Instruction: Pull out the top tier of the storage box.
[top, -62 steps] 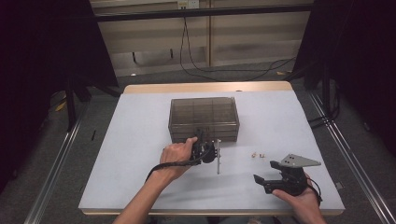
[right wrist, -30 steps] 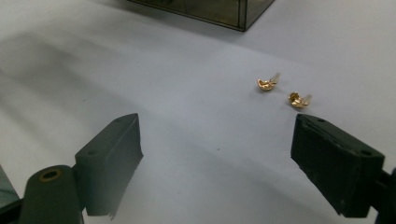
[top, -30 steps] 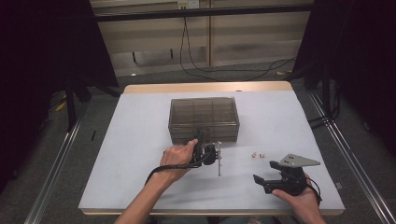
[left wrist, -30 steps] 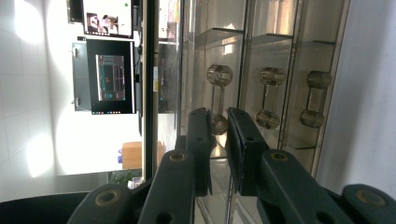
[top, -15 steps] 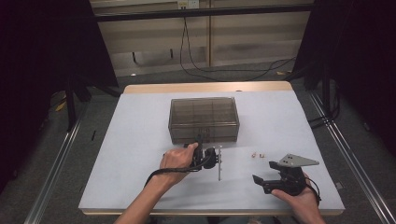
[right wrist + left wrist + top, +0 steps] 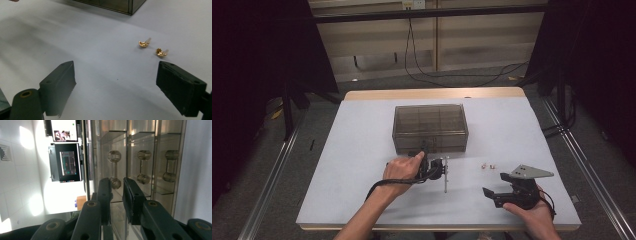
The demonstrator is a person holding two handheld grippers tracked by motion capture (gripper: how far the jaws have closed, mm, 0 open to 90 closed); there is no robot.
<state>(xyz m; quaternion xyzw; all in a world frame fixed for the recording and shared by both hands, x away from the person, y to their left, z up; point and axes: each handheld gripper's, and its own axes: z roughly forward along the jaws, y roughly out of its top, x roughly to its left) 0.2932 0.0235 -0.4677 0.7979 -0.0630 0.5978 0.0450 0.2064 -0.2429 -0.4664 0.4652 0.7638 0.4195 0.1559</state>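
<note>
High view: left hand-held gripper (image 6: 428, 159) at front wall of smoky clear organizer box (image 6: 430, 128), mid-desk (image 6: 362, 130). Right hand-held gripper (image 6: 498, 194) rests near front edge; two gold earrings (image 6: 488, 166) lie between it and box.

Left gripper view: jaws nearly together, just been opening slightly, nothing pinched; box compartments ahead look empty, round knobs on panels. Advice: square jaws on one knob, pull straight.

Right gripper view: jaws wide, empty; earrings (image 6: 152, 48) ahead, just beside each other.
</note>
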